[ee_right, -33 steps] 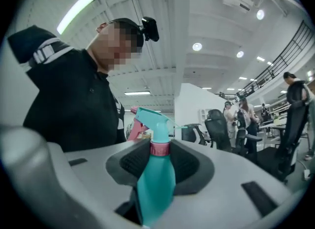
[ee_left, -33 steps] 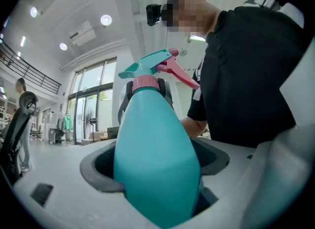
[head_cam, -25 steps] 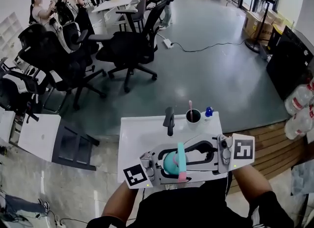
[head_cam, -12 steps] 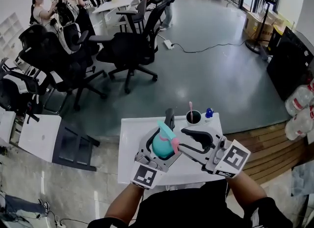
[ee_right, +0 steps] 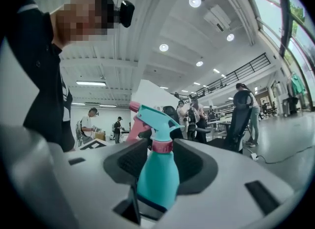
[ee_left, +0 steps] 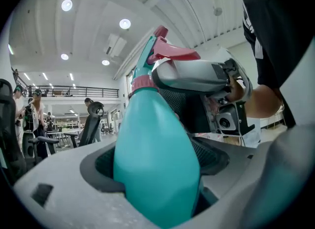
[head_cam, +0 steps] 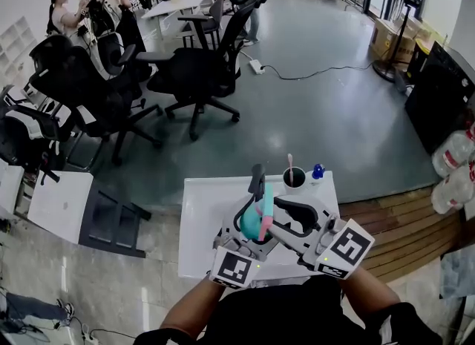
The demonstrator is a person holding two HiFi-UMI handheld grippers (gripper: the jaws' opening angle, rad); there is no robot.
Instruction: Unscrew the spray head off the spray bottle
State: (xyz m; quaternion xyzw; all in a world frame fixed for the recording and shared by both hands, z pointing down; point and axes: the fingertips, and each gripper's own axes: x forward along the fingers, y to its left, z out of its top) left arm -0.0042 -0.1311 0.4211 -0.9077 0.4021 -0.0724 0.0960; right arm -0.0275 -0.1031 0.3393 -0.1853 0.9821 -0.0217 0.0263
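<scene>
Raised, spray bottle [head_cam: 251, 222] sits in left tongs [ee_left: 155, 158], between closing right tongs [ee_right: 162, 158].

Bright ceiling lights [ee_left: 124, 23]; fisheye edges bent, dark; near foreground perhaps slightly soft.

spray bottle [ee_left: 155, 164] smooth teal plastic, slight sheen; left fingers [ee_left: 59, 183] matt grey plastic; table [head_cam: 200, 210] smooth white

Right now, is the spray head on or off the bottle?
On: the spray head sits atop the teal spray bottle, pink collar seated at its neck.
</scene>
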